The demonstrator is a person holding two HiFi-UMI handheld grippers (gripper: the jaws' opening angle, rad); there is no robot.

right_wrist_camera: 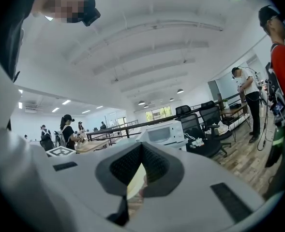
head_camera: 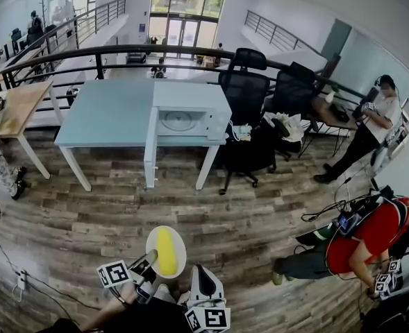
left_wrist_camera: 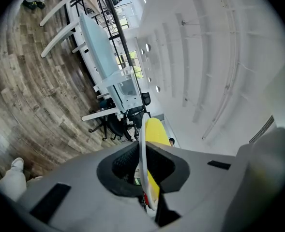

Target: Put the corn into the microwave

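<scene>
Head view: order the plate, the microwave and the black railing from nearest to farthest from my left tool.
1. The plate, carrying the corn, gripped by the left tool at the view's bottom.
2. The microwave, door open, on the pale table across the floor.
3. The black railing, behind that table, farthest.

Wood-plank floor point(head_camera: 260, 214); smooth white plate point(head_camera: 179, 250).
</scene>
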